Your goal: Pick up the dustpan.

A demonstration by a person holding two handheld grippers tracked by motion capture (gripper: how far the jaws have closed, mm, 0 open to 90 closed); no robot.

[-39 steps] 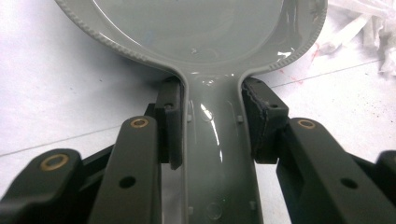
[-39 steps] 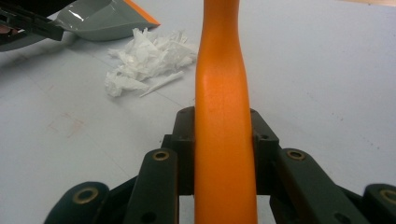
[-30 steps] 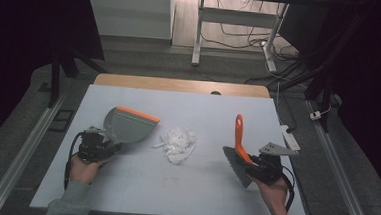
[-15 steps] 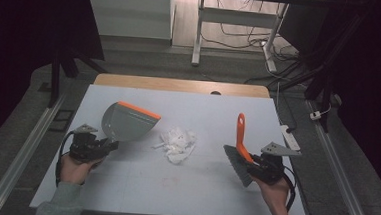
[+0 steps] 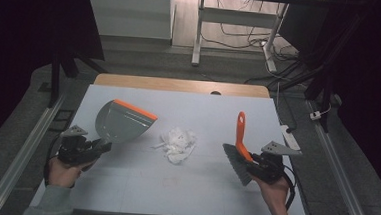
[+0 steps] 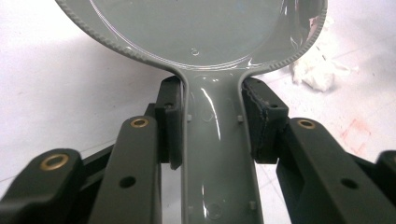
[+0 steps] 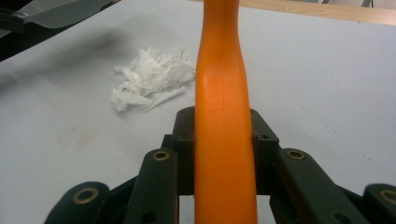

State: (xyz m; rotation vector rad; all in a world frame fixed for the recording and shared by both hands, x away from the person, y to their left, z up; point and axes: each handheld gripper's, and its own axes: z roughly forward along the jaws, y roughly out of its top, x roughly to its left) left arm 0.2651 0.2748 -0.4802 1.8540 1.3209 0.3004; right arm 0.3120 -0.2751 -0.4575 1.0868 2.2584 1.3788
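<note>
A grey dustpan (image 5: 120, 120) with an orange lip is lifted off the white table at the left, and my left gripper (image 5: 102, 146) is shut on its handle (image 6: 215, 140). At the right, my right gripper (image 5: 249, 159) is shut on the orange handle (image 7: 222, 116) of a hand brush (image 5: 238, 150), whose grey bristles point toward the person. A heap of crumpled white paper (image 5: 177, 143) lies on the table between the two tools. The same paper (image 7: 149, 77) sits ahead and left of the brush handle, and a bit of that paper (image 6: 315, 77) is visible past the pan.
The white table top (image 5: 183, 192) has a wooden strip (image 5: 180, 85) at its far edge. A white power strip (image 5: 288, 136) lies at the right edge. Metal rails (image 5: 20, 157) run along both sides, and a desk frame (image 5: 199, 33) with cables stands behind.
The left hand has drawn back to the left and risen a little, taking the dustpan away from the paper heap. The right hand and brush have stayed put.
</note>
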